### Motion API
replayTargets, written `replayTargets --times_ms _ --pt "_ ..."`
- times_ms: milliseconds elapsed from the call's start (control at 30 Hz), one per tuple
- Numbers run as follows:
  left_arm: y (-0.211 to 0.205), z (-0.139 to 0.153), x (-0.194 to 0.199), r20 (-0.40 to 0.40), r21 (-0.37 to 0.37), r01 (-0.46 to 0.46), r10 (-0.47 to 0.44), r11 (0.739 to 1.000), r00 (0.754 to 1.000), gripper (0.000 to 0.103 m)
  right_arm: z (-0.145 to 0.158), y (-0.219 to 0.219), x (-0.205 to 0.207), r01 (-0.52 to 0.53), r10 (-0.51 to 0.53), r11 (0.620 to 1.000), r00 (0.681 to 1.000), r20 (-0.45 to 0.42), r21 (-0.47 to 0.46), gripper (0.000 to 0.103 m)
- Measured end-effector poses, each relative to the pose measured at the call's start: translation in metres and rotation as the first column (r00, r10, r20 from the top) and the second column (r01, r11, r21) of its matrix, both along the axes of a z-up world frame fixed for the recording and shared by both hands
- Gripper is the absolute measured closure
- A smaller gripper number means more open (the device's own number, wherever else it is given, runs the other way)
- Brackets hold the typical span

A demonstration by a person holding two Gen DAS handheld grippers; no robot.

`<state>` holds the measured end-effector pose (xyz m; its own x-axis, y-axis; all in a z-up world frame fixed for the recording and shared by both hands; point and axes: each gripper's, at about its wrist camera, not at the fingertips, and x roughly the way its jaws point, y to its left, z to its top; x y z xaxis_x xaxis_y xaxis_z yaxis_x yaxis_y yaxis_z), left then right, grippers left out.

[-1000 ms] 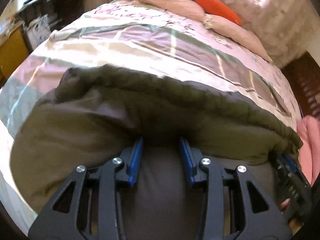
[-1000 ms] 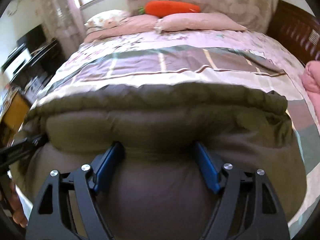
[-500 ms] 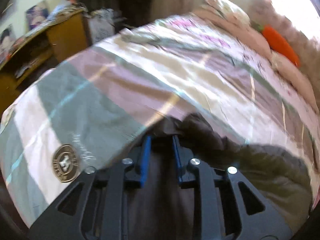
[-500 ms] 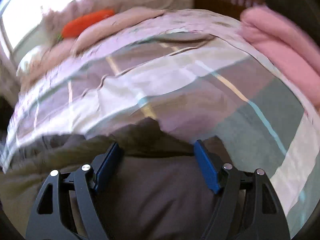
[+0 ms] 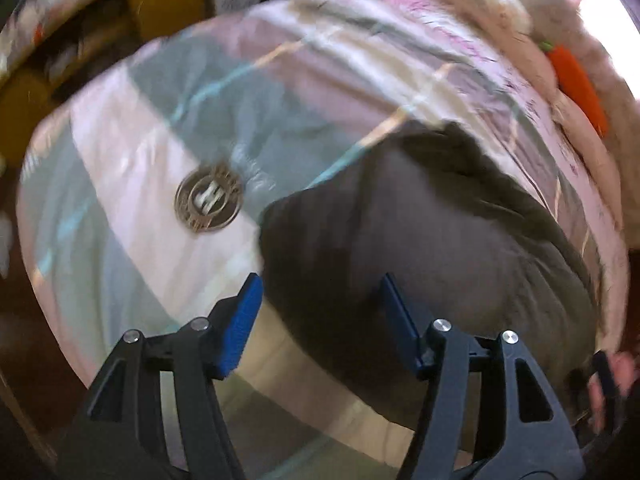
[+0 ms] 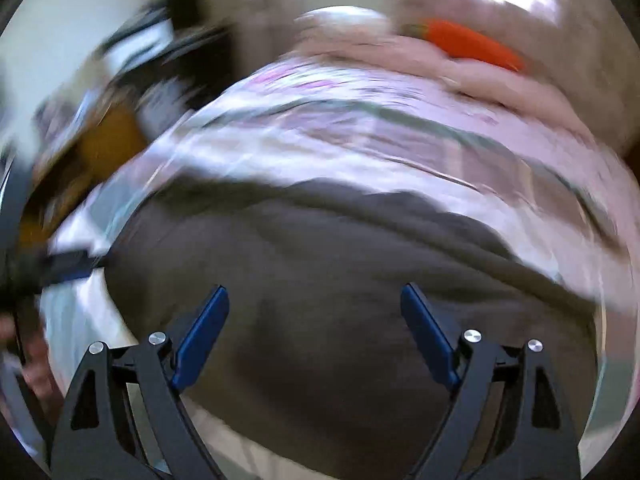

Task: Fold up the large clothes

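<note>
A large grey-olive garment [image 5: 420, 248] lies folded in a thick bundle on the striped bed cover [image 5: 160, 128]; it also fills the right wrist view [image 6: 328, 280]. My left gripper [image 5: 320, 300] is open and empty, hovering over the garment's left edge. My right gripper [image 6: 314, 308] is open and empty above the garment's near middle. The other gripper shows at the left edge of the right wrist view [image 6: 68, 264]. Both views are motion-blurred.
A round badge print [image 5: 209, 197] marks the bed cover left of the garment. Pink pillows [image 6: 460, 76] and an orange carrot plush [image 6: 468, 42] lie at the bed's head. A wooden desk [image 6: 104, 144] with clutter stands left of the bed.
Both grippers were closer together on the garment, the left nearly shut half a second ago; now both are wide open and drawn back. The garment lies flatter on the bed.
</note>
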<state>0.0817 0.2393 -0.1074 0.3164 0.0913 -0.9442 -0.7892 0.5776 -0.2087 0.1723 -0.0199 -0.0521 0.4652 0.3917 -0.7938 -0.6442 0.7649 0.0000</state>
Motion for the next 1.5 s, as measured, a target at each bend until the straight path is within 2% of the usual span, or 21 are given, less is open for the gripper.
replayTargets --times_ms 100,233,367,400,433,467,500,567,667,767,900,933,967,1033,1067,1133,1200,1267,1300,1367,1500 --pt "0.029 -0.014 -0.017 -0.032 -0.042 -0.068 0.066 0.997 0.997 0.039 -0.002 0.051 0.0 -0.042 0.043 0.998 0.998 0.035 -0.037 0.015" --pt "0.044 -0.034 -0.024 -0.071 -0.115 -0.069 0.061 0.991 0.996 0.038 -0.012 0.121 0.028 -0.067 0.07 0.993 0.997 0.022 -0.099 0.015" --pt "0.044 -0.041 -0.022 -0.093 -0.128 -0.031 0.019 0.991 0.995 0.033 -0.048 0.189 0.051 -0.154 0.162 0.937 0.987 0.001 -0.313 0.017" --pt "0.042 -0.041 -0.02 -0.1 -0.12 -0.018 0.006 0.993 0.995 0.032 -0.061 0.201 0.056 -0.195 0.191 0.915 0.981 -0.044 -0.353 0.021" --pt "0.039 -0.043 -0.018 -0.108 -0.107 -0.004 -0.008 0.994 0.994 0.032 -0.073 0.21 0.06 -0.209 0.195 0.897 0.978 -0.076 -0.39 0.045" --pt "0.036 -0.044 -0.016 -0.117 -0.099 0.011 -0.023 0.995 0.993 0.032 -0.082 0.216 0.067 -0.176 0.161 0.879 0.984 -0.072 -0.444 0.075" --pt "0.033 -0.047 -0.013 -0.121 -0.102 0.029 -0.041 0.994 0.992 0.032 -0.089 0.22 0.075 -0.14 0.123 0.871 0.99 -0.067 -0.47 0.085" --pt "0.03 -0.049 -0.008 -0.123 -0.11 0.054 -0.068 0.992 0.99 0.033 -0.091 0.218 0.092 -0.075 0.052 0.897 0.997 -0.065 -0.436 0.095" --pt "0.022 -0.048 -0.004 -0.117 -0.107 0.086 -0.098 0.99 0.988 0.033 -0.08 0.211 0.115 0.074 -0.068 0.928 0.997 0.03 -0.366 0.103" --pt "0.017 -0.048 -0.002 -0.136 -0.093 0.103 -0.115 0.99 0.984 0.033 -0.061 0.203 0.124 0.132 -0.107 0.957 0.988 0.109 -0.257 0.103" --pt "0.018 -0.041 -0.004 -0.107 -0.092 0.082 -0.092 0.992 0.99 0.033 -0.021 0.177 0.112 0.12 -0.107 0.987 0.987 0.122 -0.107 0.098" --pt "0.015 -0.032 -0.005 -0.075 -0.067 0.079 -0.084 0.995 0.994 0.033 -0.01 0.165 0.106 0.12 -0.113 0.991 0.987 0.113 -0.059 0.081" --pt "0.011 -0.023 -0.005 -0.05 -0.04 0.084 -0.086 0.996 0.995 0.033 0.006 0.147 0.097 0.124 -0.124 0.992 0.988 0.091 0.004 0.051" --pt "-0.007 0.0 0.0 0.013 0.039 0.143 -0.144 0.989 0.99 0.033 0.022 0.114 0.082 0.145 -0.15 0.986 0.987 0.066 0.078 0.023" --pt "-0.017 0.007 0.003 0.029 0.063 0.18 -0.182 0.982 0.983 0.032 0.029 0.09 0.073 0.149 -0.154 0.983 0.987 0.04 0.107 0.022" --pt "-0.043 0.015 0.014 0.041 0.086 0.27 -0.274 0.959 0.961 0.032 0.03 0.061 0.066 0.172 -0.172 0.981 0.985 -0.006 0.088 0.022" --pt "-0.064 0.013 0.023 0.043 0.059 0.346 -0.348 0.937 0.936 0.032 0.019 0.042 0.063 0.194 -0.192 0.981 0.978 -0.081 0.018 0.024" --pt "-0.086 0.006 0.031 0.034 0.011 0.413 -0.413 0.911 0.91 0.032 -0.001 0.032 0.067 0.223 -0.232 0.972 0.959 -0.162 -0.073 0.039" --pt "-0.096 0.003 0.034 0.026 -0.002 0.434 -0.433 0.901 0.901 0.032 -0.013 0.031 0.07 0.226 -0.246 0.967 0.952 -0.184 -0.12 0.039" --pt "-0.109 -0.002 0.038 0.009 -0.006 0.465 -0.464 0.886 0.886 0.032 -0.042 0.033 0.082 0.243 -0.274 0.954 0.944 -0.185 -0.175 0.039" --pt "-0.122 -0.004 0.044 0.001 0.014 0.48 -0.48 0.877 0.877 0.032 -0.075 0.043 0.113 0.302 -0.322 0.935 0.943 -0.087 -0.188 0.036"
